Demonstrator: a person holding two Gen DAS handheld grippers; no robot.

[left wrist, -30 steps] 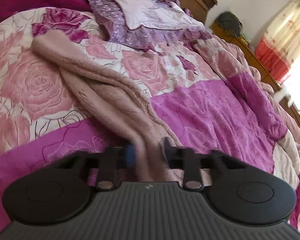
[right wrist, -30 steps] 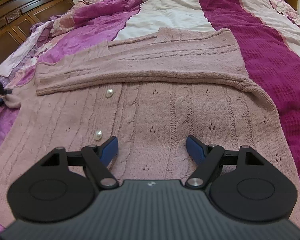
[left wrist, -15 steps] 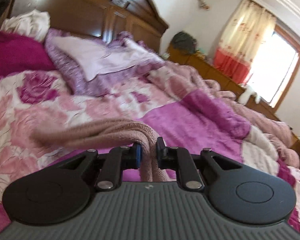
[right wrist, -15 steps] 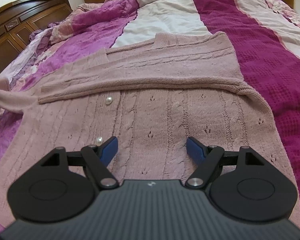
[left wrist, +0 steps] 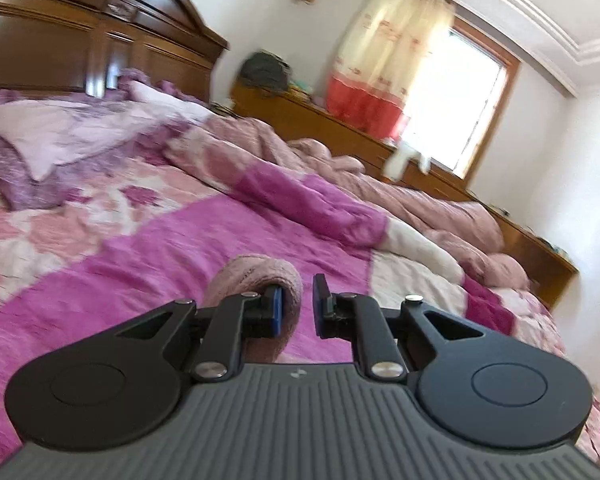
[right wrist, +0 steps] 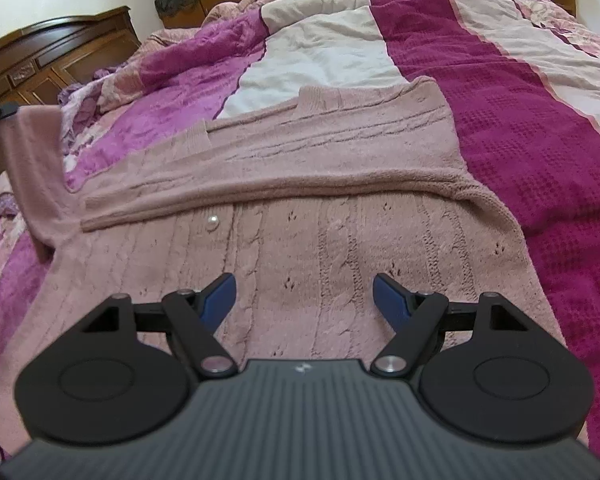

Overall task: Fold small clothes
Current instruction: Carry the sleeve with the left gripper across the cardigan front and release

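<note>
A dusty-pink cable-knit cardigan [right wrist: 300, 216] with pearl buttons lies flat on the bed, one sleeve folded across its chest. My right gripper [right wrist: 304, 298] is open and empty, hovering low over the cardigan's body. My left gripper [left wrist: 296, 306] holds the other sleeve [left wrist: 260, 280] lifted off the bed; the sleeve's cuff loops over the left blue pad, and a narrow gap shows beside the right pad. In the right wrist view the lifted sleeve [right wrist: 28, 168] rises at the far left up to the left gripper's tip.
The bed carries a pink and magenta patchwork quilt [left wrist: 160, 248] with a bunched duvet [left wrist: 340, 184] along its far side. Pillows [left wrist: 60, 136] lie by the dark wooden headboard [left wrist: 100, 40]. A wooden dresser [left wrist: 340, 128] stands under the curtained window.
My left gripper has lifted the sleeve up off the quilt and tilted its view upward toward the window. Its jaws have parted slightly. The right gripper has barely moved.
</note>
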